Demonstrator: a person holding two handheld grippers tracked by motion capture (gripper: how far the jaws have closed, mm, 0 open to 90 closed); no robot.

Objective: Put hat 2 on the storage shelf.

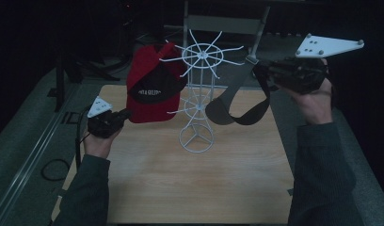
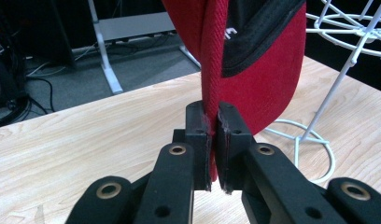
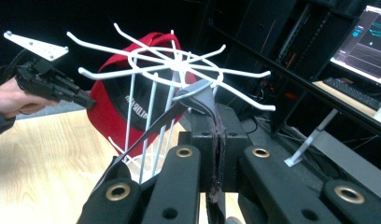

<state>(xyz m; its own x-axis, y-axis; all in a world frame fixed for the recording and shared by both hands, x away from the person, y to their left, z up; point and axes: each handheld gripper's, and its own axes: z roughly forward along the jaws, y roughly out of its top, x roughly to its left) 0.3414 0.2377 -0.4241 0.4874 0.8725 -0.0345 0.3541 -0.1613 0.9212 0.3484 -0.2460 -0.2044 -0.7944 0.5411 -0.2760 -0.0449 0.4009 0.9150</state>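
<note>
Above the wooden tabletop (image 1: 190, 179), the left tool (image 2: 213, 122) pinches a red cap's (image 1: 150, 94) edge; the right tool (image 3: 215, 126) is clamped on a grey cap (image 1: 237, 101) beside a white wire rack (image 1: 199, 94).

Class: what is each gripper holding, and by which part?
Left gripper pinches the red cap's brim edge; right gripper clamps the grey cap by its rear edge.

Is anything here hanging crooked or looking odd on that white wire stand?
Nothing looks damaged or spilled. The red cap hangs on the white wire rack, its edge pinched by the left gripper. The grey cap dangles loose from the right gripper, not yet on a hook.
</note>
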